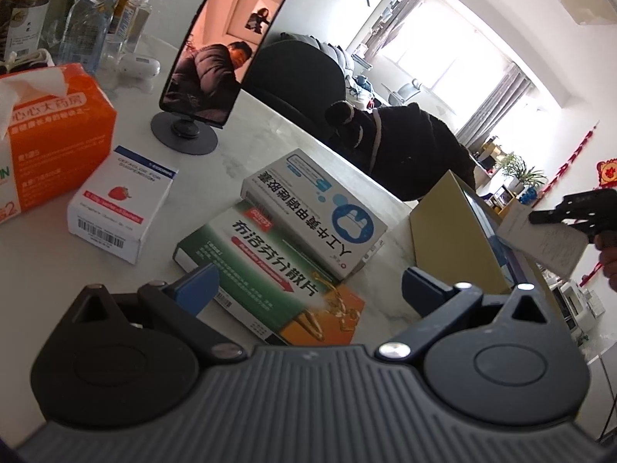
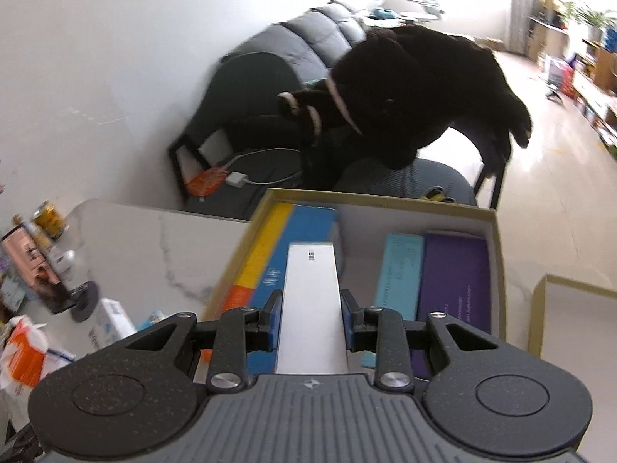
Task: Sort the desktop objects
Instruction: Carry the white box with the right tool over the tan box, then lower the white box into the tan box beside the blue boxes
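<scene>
right tongs [image 2: 310, 320] clamp a white box [image 2: 311, 289] lengthwise, straight over the gap in the cardboard tray [image 2: 497, 239]; left tongs [image 1: 308, 289] gape above the green box [image 1: 270, 270] on the counter [image 1: 239, 162]

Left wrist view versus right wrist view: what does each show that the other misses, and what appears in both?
Only the left wrist view shows the open left gripper over the green medicine box, with the blue-and-white box lying on it.

Only the right wrist view shows inside the cardboard box: a yellow-blue box, a teal box and a purple box.

Both show the right gripper shut on a white box, the phone stand and the orange tissue pack.
</scene>
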